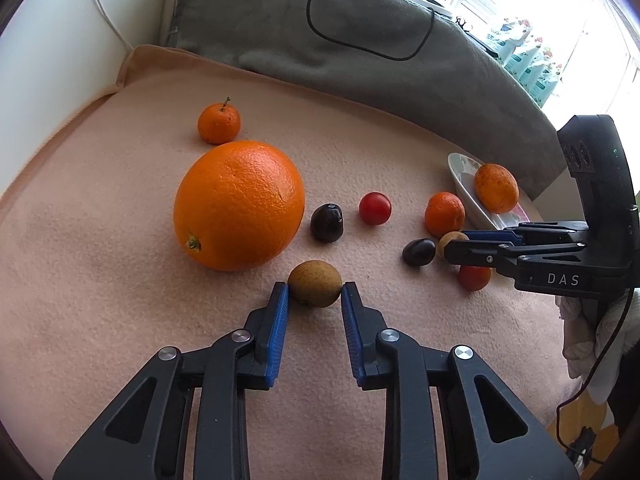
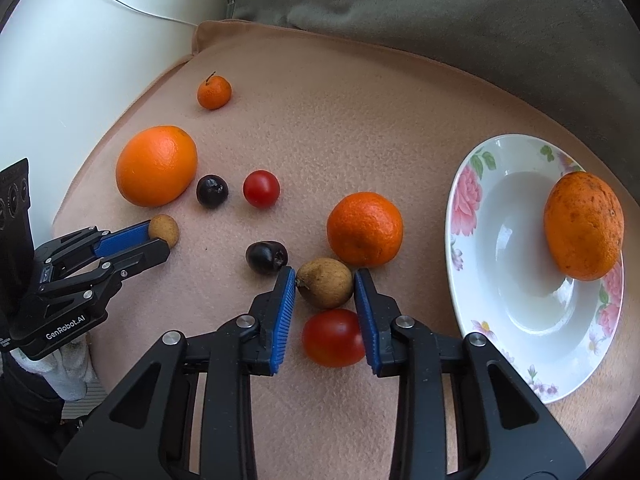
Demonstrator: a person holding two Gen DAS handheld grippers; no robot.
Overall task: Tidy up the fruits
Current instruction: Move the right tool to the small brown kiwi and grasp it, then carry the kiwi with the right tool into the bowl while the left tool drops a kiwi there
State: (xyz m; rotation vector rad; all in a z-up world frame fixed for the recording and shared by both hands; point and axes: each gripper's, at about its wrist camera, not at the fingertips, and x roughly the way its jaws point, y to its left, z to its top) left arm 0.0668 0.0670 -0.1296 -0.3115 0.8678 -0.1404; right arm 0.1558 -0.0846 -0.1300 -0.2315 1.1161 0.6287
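In the left wrist view my left gripper is shut on a small brown fruit on the peach cloth, just in front of a big orange. The right wrist view shows my right gripper shut on a second brown fruit; a red tomato lies on the cloth under its fingers. A mandarin and a dark plum sit close beyond its tips. The flowered white plate at right holds a speckled orange.
Another dark plum, a cherry tomato and a stemmed mandarin lie further back. A grey blanket with a black cable borders the cloth behind. A white wall stands at left.
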